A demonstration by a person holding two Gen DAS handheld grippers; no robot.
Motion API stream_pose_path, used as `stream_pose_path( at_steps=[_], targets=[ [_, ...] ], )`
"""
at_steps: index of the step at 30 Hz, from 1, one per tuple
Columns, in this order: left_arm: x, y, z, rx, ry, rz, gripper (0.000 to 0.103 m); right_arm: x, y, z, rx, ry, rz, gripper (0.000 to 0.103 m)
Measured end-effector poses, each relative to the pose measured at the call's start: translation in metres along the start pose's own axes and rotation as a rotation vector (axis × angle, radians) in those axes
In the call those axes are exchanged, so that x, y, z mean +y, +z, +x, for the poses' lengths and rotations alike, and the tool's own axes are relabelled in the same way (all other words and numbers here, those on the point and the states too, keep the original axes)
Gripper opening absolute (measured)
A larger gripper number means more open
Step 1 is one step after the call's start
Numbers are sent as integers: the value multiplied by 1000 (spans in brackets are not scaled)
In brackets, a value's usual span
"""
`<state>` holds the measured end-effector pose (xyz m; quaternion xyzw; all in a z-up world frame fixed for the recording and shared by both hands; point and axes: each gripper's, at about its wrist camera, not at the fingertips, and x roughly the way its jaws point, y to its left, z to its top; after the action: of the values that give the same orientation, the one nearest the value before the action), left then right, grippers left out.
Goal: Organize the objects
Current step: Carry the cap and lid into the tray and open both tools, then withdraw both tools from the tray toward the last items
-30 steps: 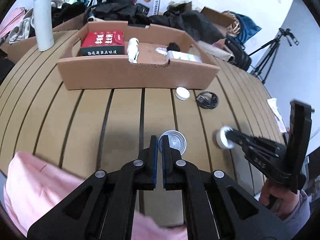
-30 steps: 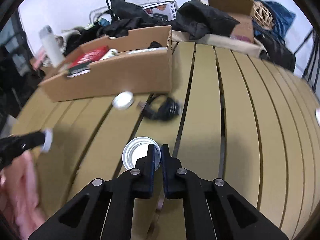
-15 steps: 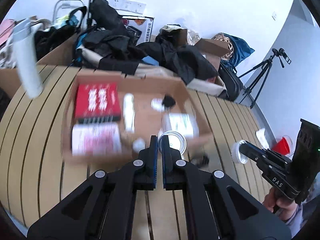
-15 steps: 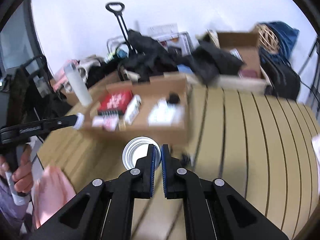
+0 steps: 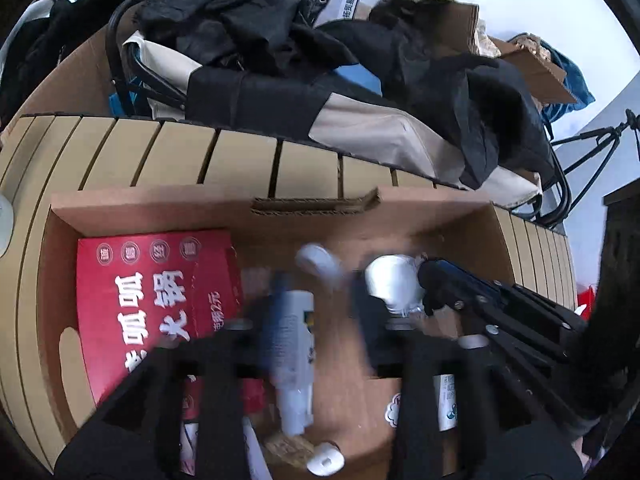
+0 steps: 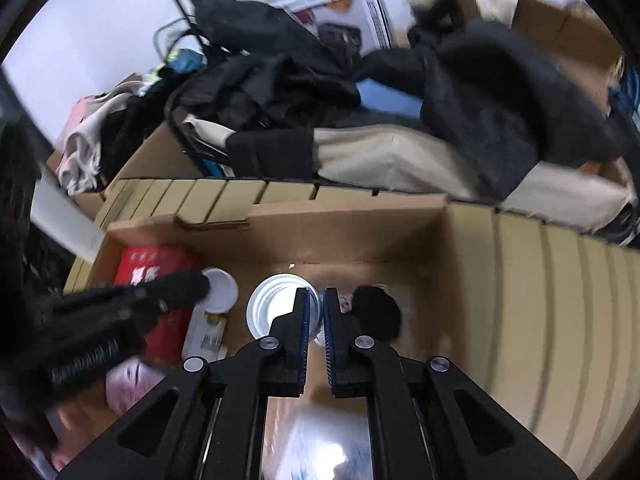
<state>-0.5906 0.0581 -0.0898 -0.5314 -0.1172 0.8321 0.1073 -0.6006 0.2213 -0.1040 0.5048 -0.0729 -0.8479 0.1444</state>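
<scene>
Slatted wooden table [image 6: 560, 300], beneath both grippers a second ago, is now giving way to the open cardboard box [image 6: 340, 220]: right gripper [image 6: 315, 320] is pinching a round metal lid [image 6: 276, 308]; left gripper [image 5: 312, 340] is blurred, its grip unclear.

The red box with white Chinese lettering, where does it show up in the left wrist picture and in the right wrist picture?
Left wrist view: the red box lies in the left part of the cardboard tray, lower left of the picture.
Right wrist view: the red box sits at left of centre, partly hidden by the left gripper.
Shared landmark: the notch in the tray's far wall.
</scene>
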Motion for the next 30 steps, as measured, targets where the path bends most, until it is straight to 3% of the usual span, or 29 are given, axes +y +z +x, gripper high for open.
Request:
stream_pose_path(
  at_steps=[2, 5, 6, 7, 9, 13, 16, 20, 26, 30],
  targets=[
    [4, -2, -12, -65, 7, 5, 65, -2, 2, -3, -35, 18, 7, 47],
    [13, 1, -31, -91, -17, 5, 82, -7, 5, -19, -91, 38, 17, 77],
    [17, 1, -41, -91, 10, -8, 88, -7, 5, -25, -102, 35, 9, 82],
    [20, 1, -47, -89, 36, -17, 97, -5, 5, -32, -106, 29, -8, 83],
    [26, -2, -65, -116, 74, -17, 98, -2, 5, -47, -104, 21, -42, 83],
    [36, -16, -112, -156, 228, 26, 103, 1, 2, -79, -87, -19, -116, 83],
    [37, -39, -140, -213, 316, 92, 103, 4, -2, -107, -90, -52, -175, 83],
    [34, -72, -162, -215, 412, 141, 103, 4, -16, -144, -126, -59, -181, 83],
    [15, -148, -223, -386, 425, 121, 103, 13, -81, -198, -166, -34, -237, 83],
    [-6, -225, -253, -444, 412, 83, 103, 28, -167, -239, -229, -76, -382, 83]
  ],
)
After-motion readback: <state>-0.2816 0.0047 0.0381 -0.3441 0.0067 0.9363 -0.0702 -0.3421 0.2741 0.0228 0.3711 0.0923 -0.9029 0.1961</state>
